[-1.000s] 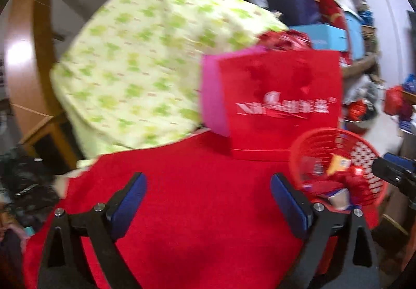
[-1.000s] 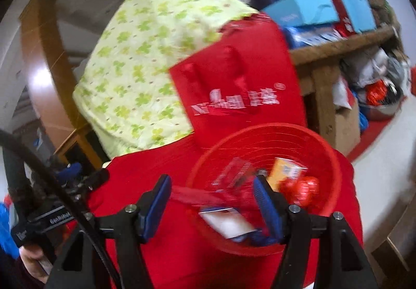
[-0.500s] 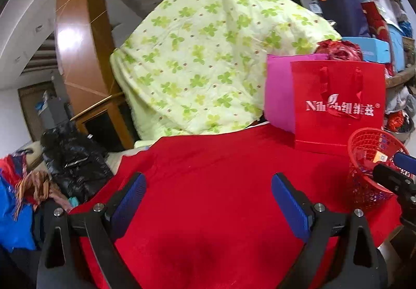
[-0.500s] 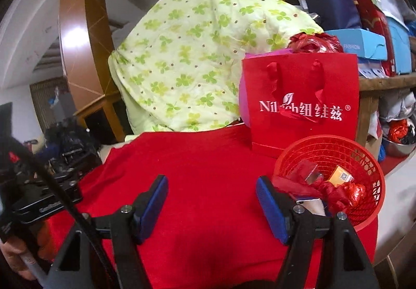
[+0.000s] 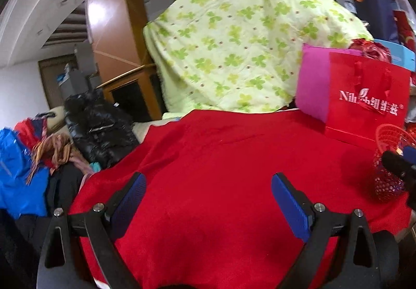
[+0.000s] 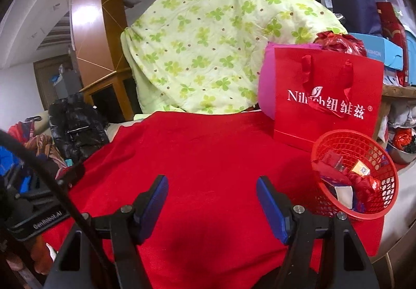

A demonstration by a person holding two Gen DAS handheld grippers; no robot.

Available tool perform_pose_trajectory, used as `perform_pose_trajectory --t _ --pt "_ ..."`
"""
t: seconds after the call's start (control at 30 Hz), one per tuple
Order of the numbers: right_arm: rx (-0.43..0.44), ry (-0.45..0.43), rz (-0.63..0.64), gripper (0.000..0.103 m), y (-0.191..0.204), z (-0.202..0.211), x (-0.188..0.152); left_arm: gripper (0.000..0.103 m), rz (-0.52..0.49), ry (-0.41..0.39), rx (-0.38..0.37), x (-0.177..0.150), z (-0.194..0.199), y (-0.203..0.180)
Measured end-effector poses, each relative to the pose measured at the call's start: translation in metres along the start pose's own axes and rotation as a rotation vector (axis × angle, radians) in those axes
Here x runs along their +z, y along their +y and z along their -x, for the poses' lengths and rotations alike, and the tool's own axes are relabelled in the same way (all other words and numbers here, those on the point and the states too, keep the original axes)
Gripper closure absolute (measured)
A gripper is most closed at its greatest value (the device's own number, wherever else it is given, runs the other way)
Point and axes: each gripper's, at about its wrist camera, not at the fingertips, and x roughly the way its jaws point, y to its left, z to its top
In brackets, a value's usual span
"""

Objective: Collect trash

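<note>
The trash (image 6: 351,179) lies piled inside the red mesh basket (image 6: 330,148) at the right edge of the right wrist view: crumpled red wrappers, a small yellow-orange packet and a white-faced carton, all below the basket's rim. The basket stands on the red cloth (image 6: 208,153), just right of the right gripper (image 6: 212,196) and touching nothing of it; the gripper's right blue pad sits near the basket's lower left wall. That gripper is spread wide with nothing between its pads, held low in the frame over bare cloth.

In the left wrist view the same basket (image 5: 390,138) shows only at the far right edge, well apart from the left gripper (image 5: 208,198), with the dark tip of the other tool partly across it. The left gripper is likewise spread wide and empty, at the bottom centre of the frame over the red cloth (image 5: 221,159).

Directly behind the basket, in the right middle of both frames, stands a red paper bag (image 6: 330,96) with white lettering and ribbon handles, a pink bag (image 6: 267,86) pressed behind its left side. A green clover-print quilt (image 6: 208,37) rises behind them across the upper centre. At the left edge lie a black padded jacket (image 5: 98,127) and a heap of blue and red clothing (image 5: 18,159).
</note>
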Motion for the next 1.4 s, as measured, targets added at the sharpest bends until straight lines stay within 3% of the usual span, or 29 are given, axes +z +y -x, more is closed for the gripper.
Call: perform_pose_trajectory --t 0.23,0.63,1.07,1.4 --pt "-0.079 -0.036 -0.004 0.029 0.0 0.012 -0.004 0.006 0.014 0.029 -0.049 -0.004 0.001 0.0" --pt "-0.267 -0.087 -0.093 0.029 -0.081 0.061 -0.01 0.006 -0.11 0.026 -0.231 0.006 0.026 -0.08" --pt "-0.357 -0.115 -0.199 0.029 -0.148 0.091 -0.01 0.006 -0.216 -0.014 -0.343 0.012 0.05 -0.147" --pt "-0.394 -0.091 -0.211 0.029 -0.173 0.103 -0.024 0.006 -0.292 0.0 -0.387 0.01 0.059 -0.182"
